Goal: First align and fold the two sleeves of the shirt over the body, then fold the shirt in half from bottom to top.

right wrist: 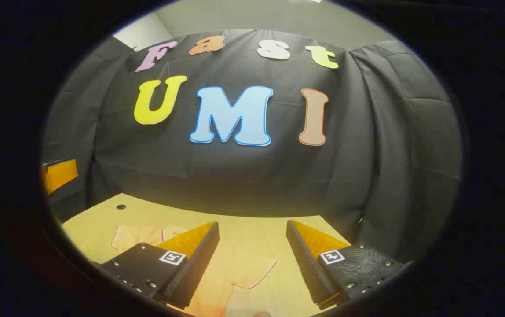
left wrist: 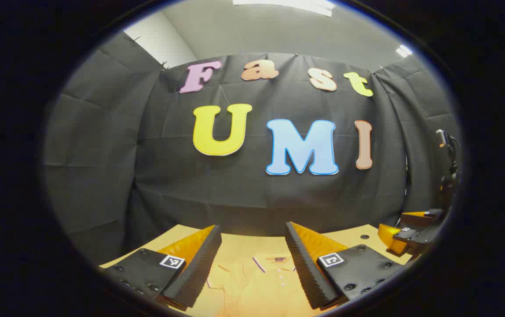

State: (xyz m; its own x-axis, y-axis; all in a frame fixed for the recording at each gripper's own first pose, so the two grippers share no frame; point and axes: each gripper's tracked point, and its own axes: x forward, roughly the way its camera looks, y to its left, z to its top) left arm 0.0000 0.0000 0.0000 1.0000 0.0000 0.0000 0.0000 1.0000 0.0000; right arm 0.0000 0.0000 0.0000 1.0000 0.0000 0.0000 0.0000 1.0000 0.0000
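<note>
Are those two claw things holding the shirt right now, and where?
Nothing is held. Both the left gripper and right gripper are open above the shirt, which lies flat on the table.

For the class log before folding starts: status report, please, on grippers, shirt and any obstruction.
Left gripper open, above the shirt collar. Right gripper open, over a spread sleeve. Shirt flat on table, unfolded. No obstruction seen.
</note>
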